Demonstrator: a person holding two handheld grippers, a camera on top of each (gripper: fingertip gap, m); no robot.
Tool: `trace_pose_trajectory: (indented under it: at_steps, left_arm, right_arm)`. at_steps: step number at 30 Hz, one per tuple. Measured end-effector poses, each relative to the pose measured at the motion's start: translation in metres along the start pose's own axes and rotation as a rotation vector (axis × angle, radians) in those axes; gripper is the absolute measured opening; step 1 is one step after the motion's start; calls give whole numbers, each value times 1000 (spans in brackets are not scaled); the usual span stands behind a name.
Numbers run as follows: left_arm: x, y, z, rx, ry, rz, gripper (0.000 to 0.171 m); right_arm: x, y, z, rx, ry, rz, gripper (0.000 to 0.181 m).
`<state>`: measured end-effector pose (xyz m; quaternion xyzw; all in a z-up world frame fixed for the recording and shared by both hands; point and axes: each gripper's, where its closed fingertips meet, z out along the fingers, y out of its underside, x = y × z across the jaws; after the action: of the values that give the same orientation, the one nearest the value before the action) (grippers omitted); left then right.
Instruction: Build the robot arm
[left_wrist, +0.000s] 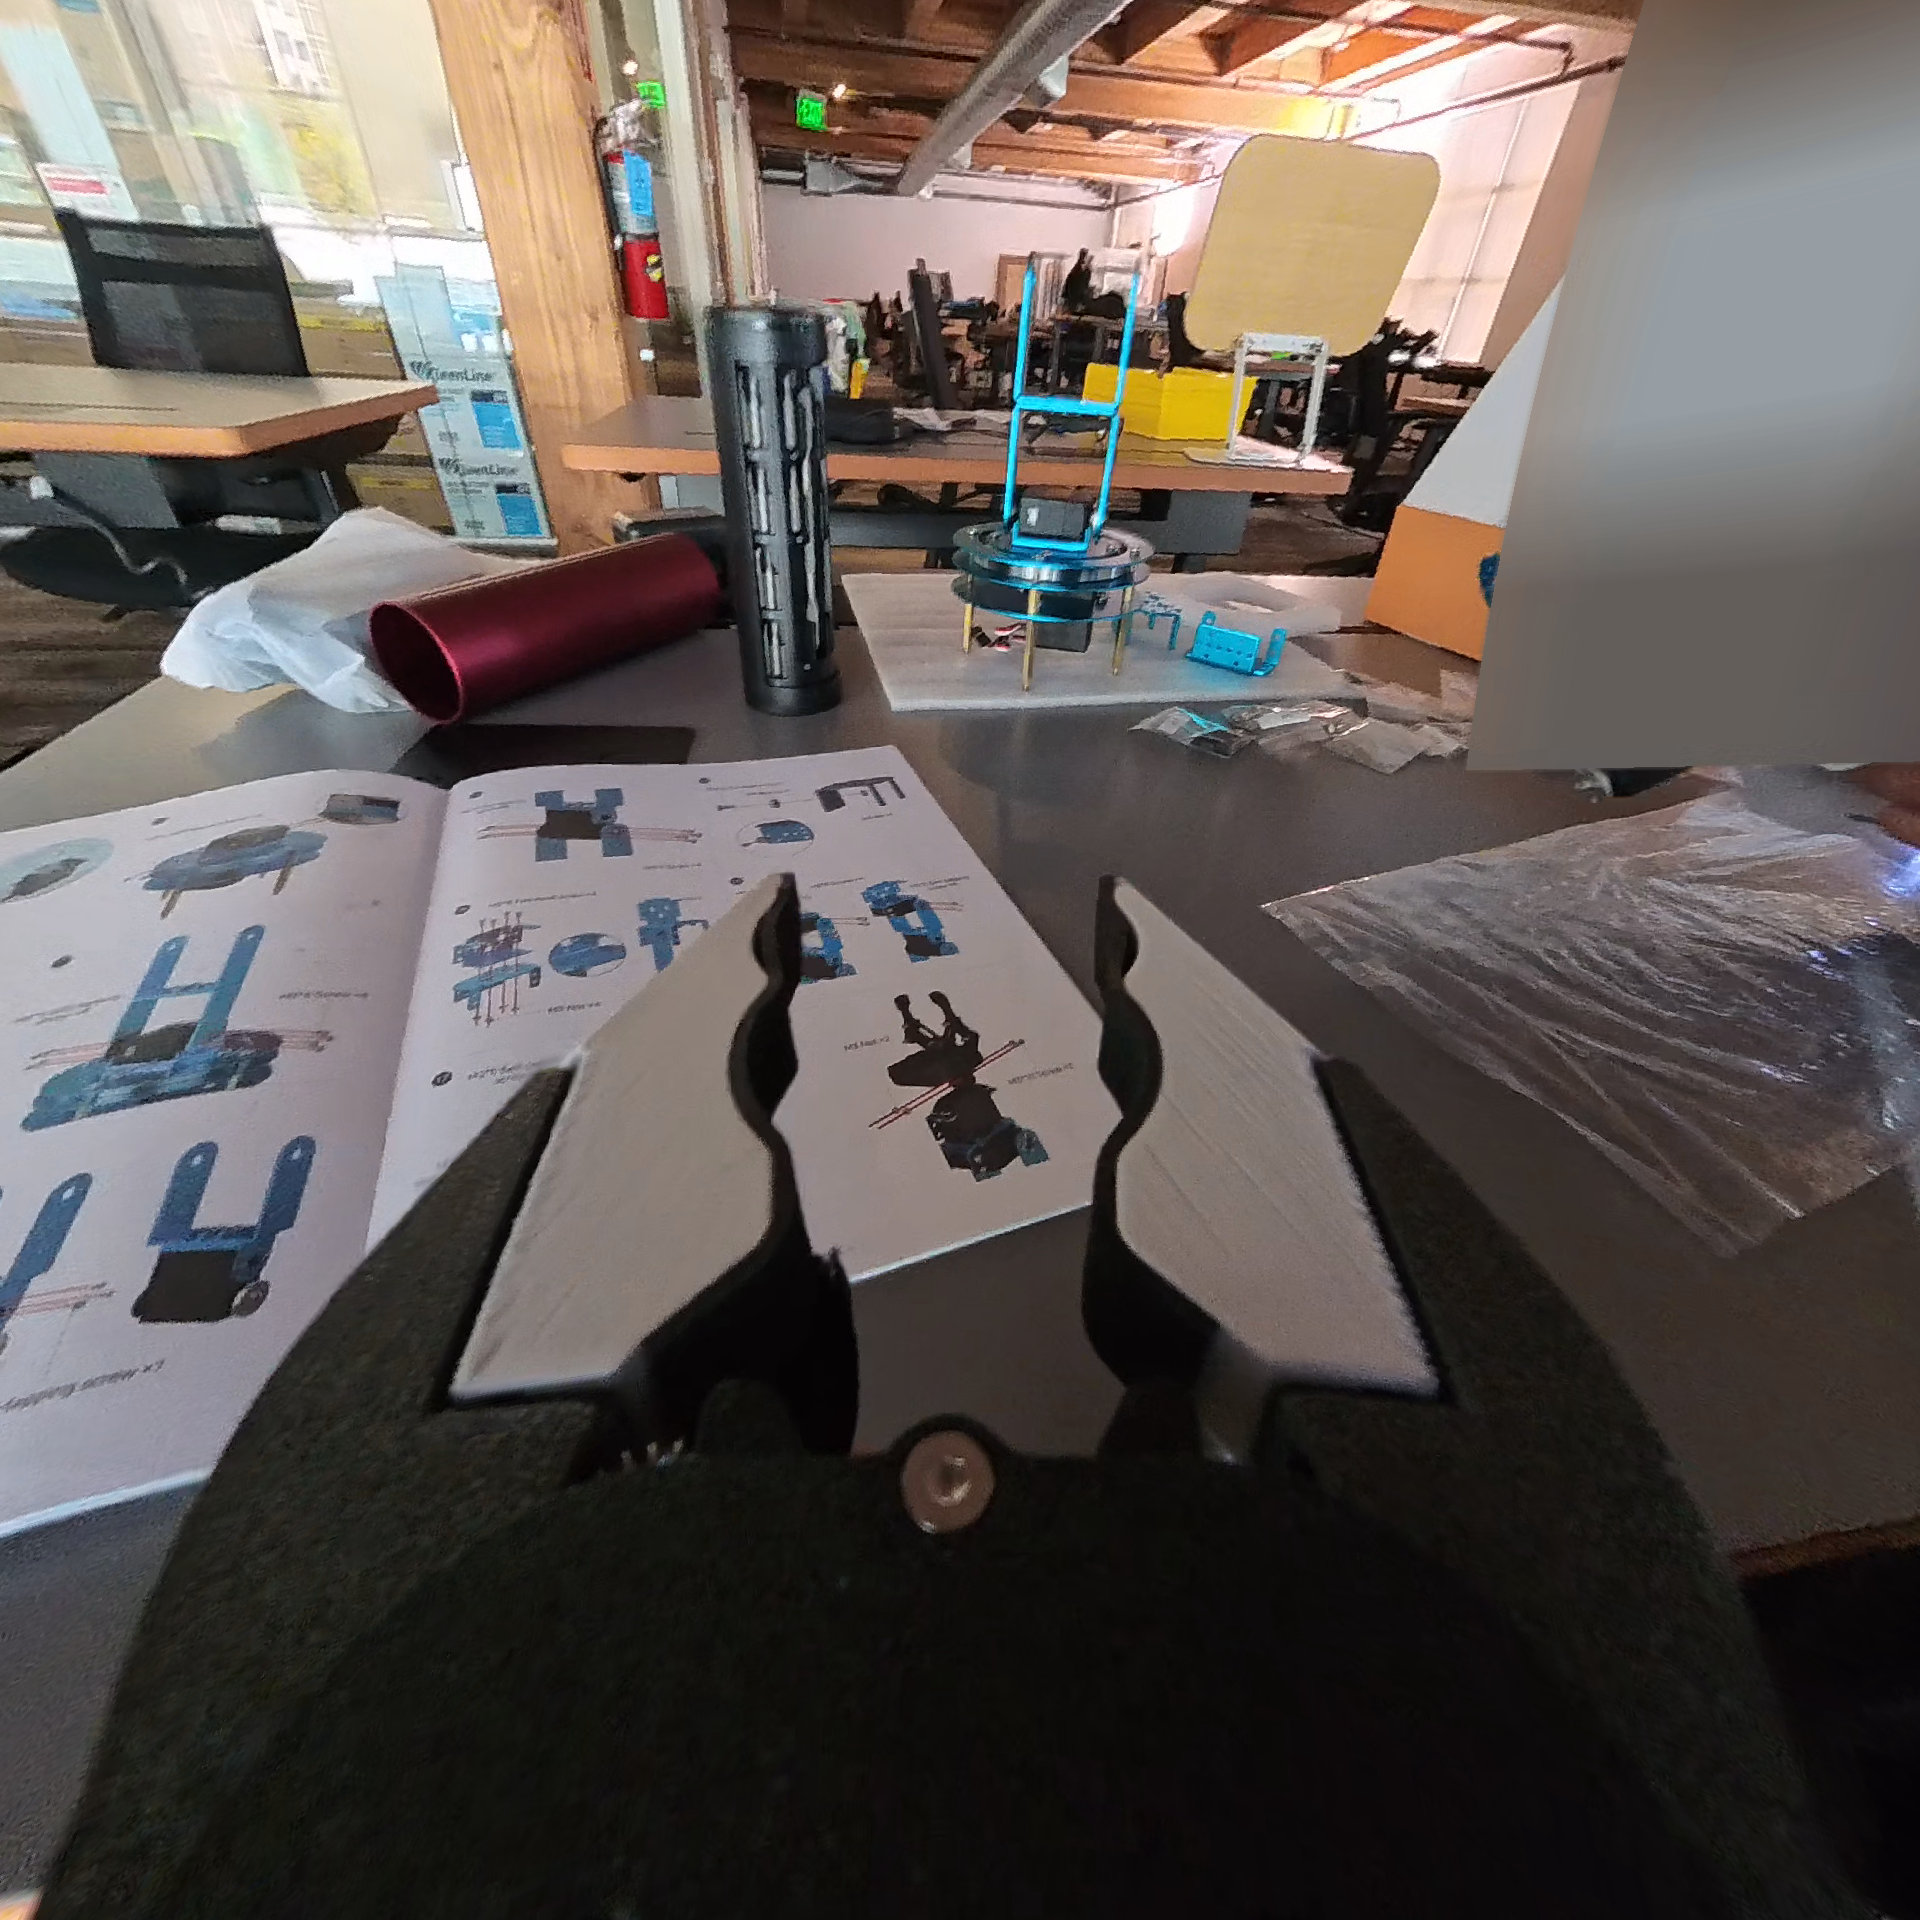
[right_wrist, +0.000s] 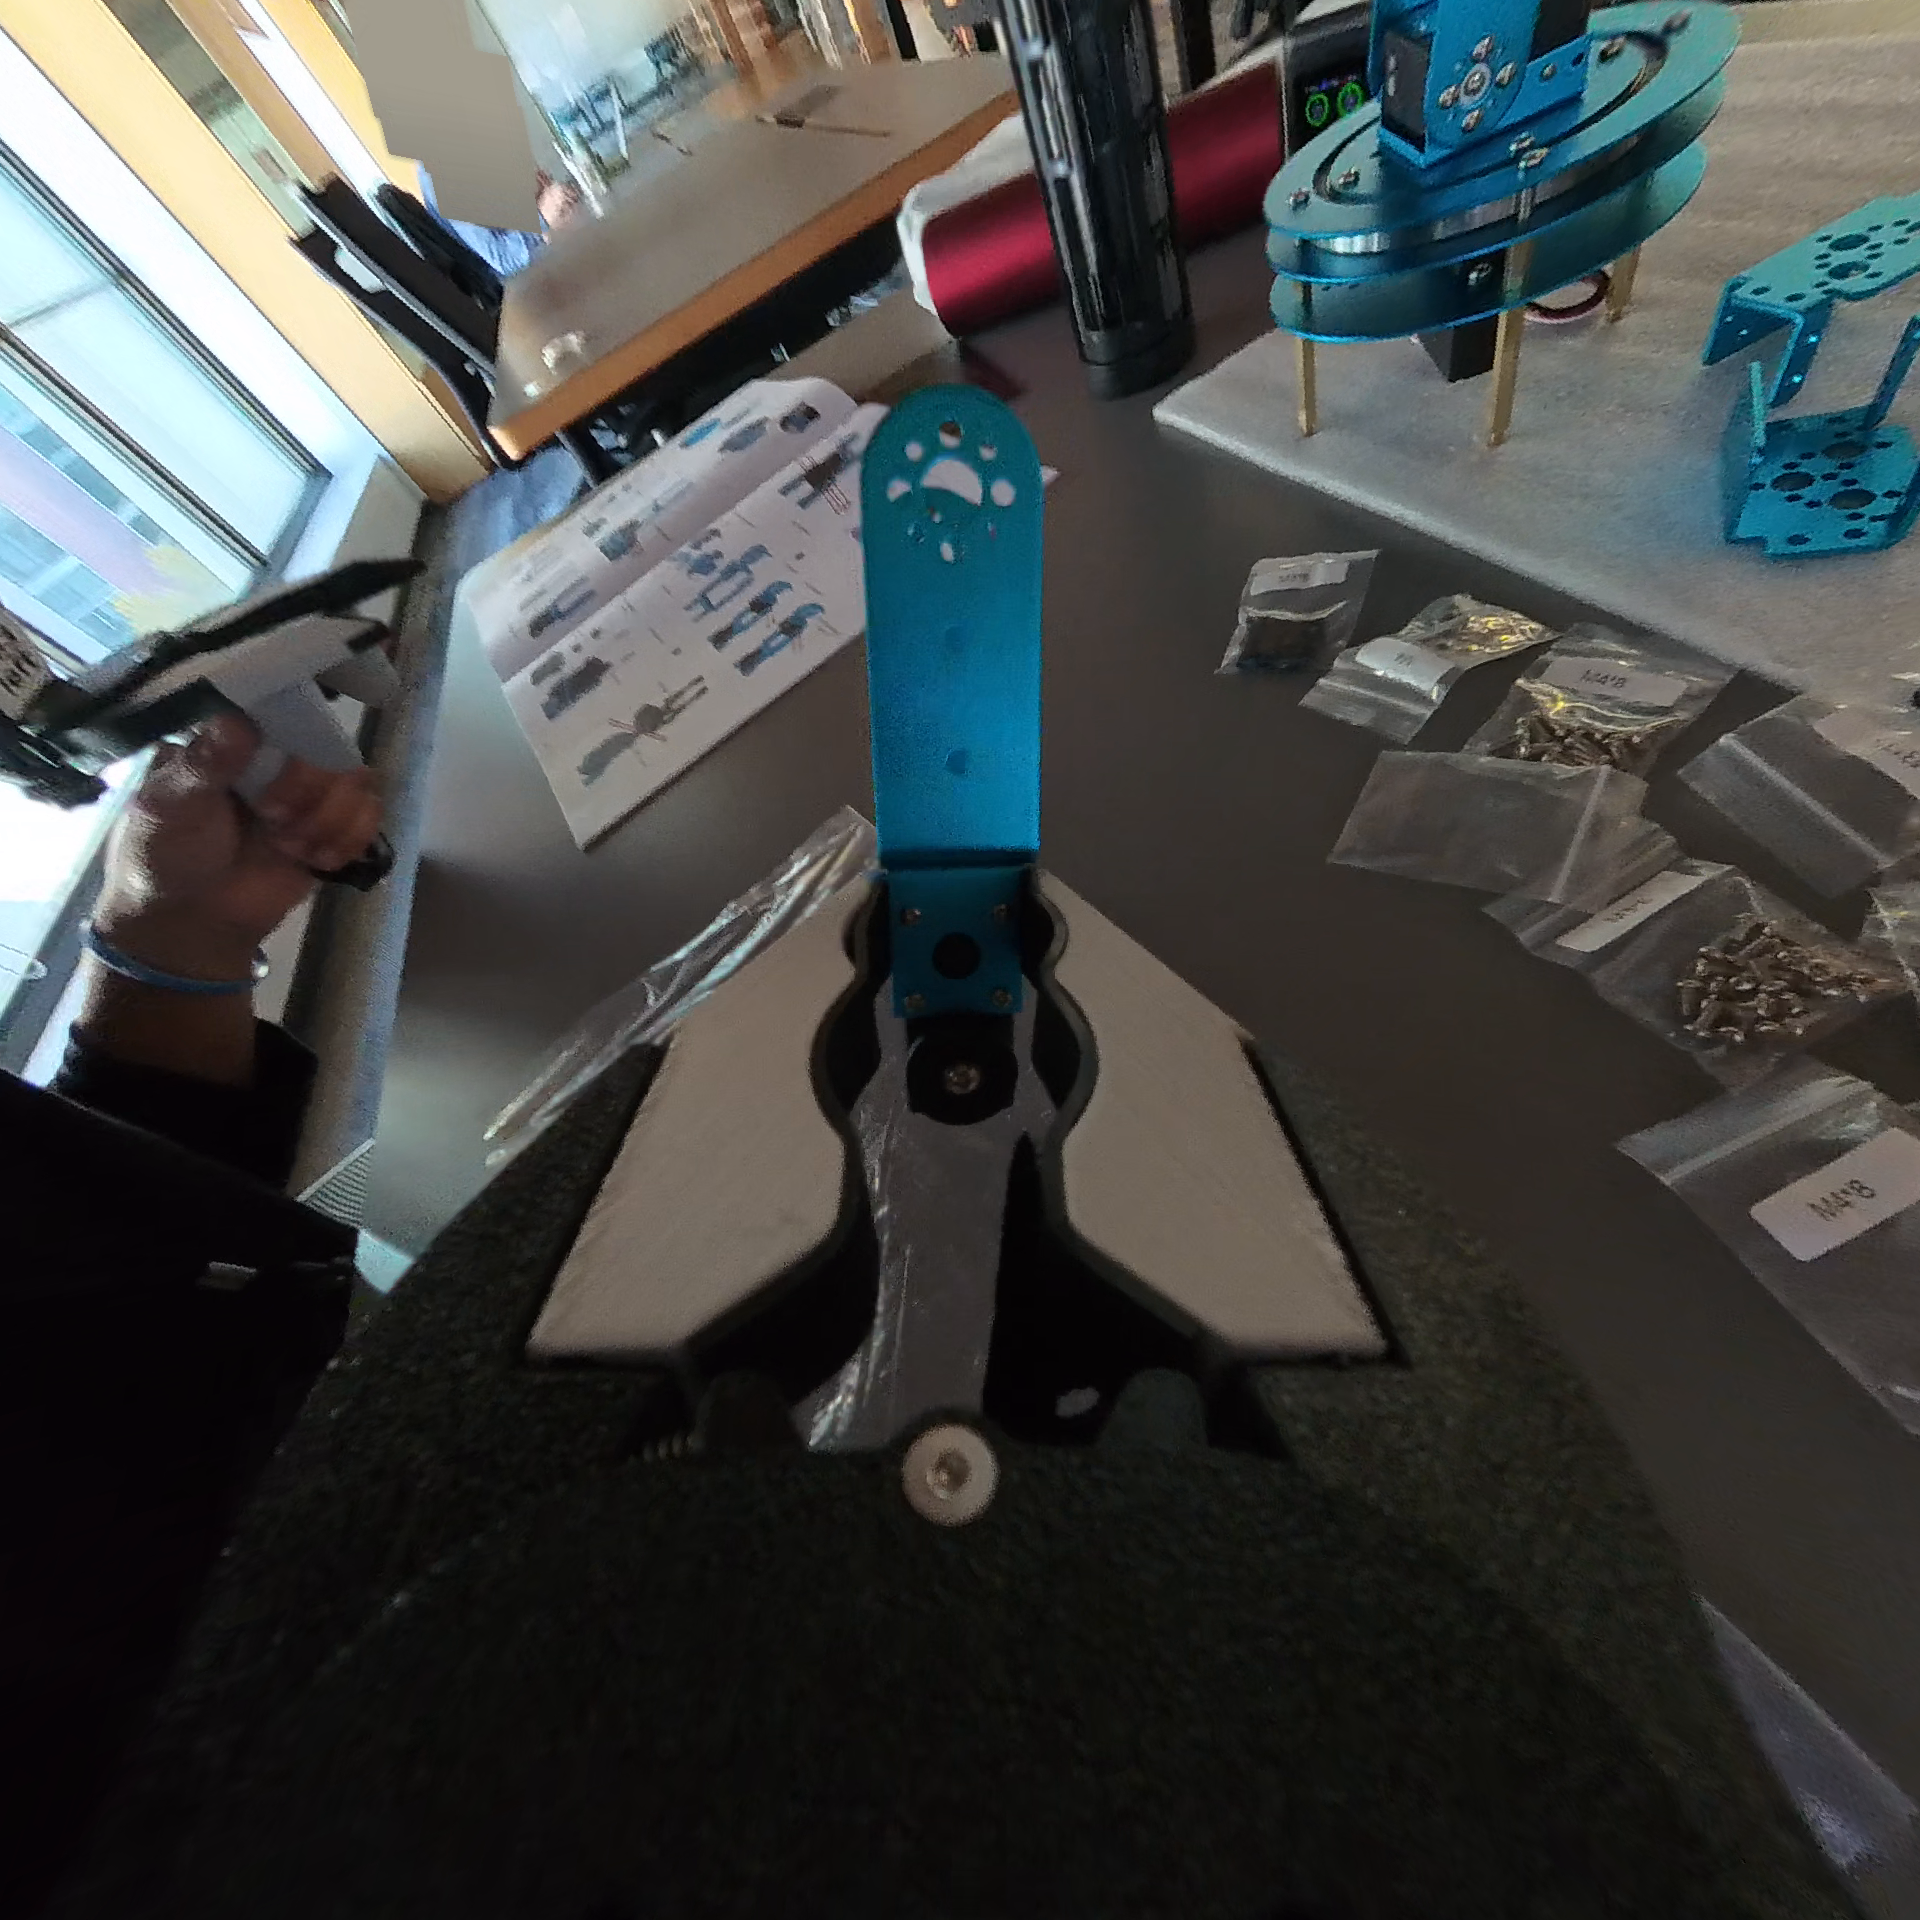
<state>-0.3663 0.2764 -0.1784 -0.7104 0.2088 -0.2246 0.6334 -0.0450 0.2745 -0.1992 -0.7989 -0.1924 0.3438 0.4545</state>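
Blue anodised metal sits nearest: the right gripper (right_wrist: 951, 935) is clamped on the short folded foot of a long bracket (right_wrist: 951, 644), whose rounded, perforated arm stands up past the fingertips. A crinkled clear plastic bag (right_wrist: 727, 956) lies on the dark table (right_wrist: 1195, 831) just under that gripper. The left gripper (left_wrist: 945, 904) hangs with its jaws spread wide and nothing between them, above the right-hand page of an open instruction booklet (left_wrist: 416, 987); in the right wrist view a hand (right_wrist: 223, 831) carries it off the table's edge.

Beyond, small bags of screws (right_wrist: 1590, 707) are spread unopened to the right. Farther back, on a white foam sheet (left_wrist: 1039, 665), stands a partly built blue assembly (left_wrist: 1049, 561): stacked round plates on brass legs with an upright frame on top, and loose blue brackets (left_wrist: 1236, 644) just beside it. A black slotted cylinder (left_wrist: 784, 509) stands upright near a red tube (left_wrist: 551, 634) lying on its side.

By my reading, the base is built, one bracket is in hand, and several parts and the fasteners remain unfitted.
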Motion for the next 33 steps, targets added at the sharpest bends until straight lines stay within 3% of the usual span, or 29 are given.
trace_pose_trajectory:
  at_steps: [4, 9, 17, 24, 29, 31, 33]
  left_arm:
    - [-28, 23, -11, -113, -90, -96, 56]
    - [-96, 56, -59, -269, -286, -156, 56]
    - [-134, 57, -107, -257, -358, -123, 55]
    - [-135, 68, -109, -223, -340, -154, 56]
    - [-126, 57, -108, -177, -323, -123, 55]
    - [-111, 43, -99, -113, -258, -147, 56]
    - [-77, 20, -79, -7, -100, -215, 56]
  right_arm:
    - [-11, 3, 10, -42, 31, -73, 23]
    - [-32, 1, 43, -89, 71, -192, 23]
    - [-72, -8, 95, -87, -21, -184, 24]
    - [-91, -6, 117, -101, -78, -167, 24]
    - [-96, -7, 119, -78, -128, -116, 24]
    - [-106, -15, 119, -23, -212, -42, 23]
    - [-127, -32, 114, 83, -394, 108, 24]
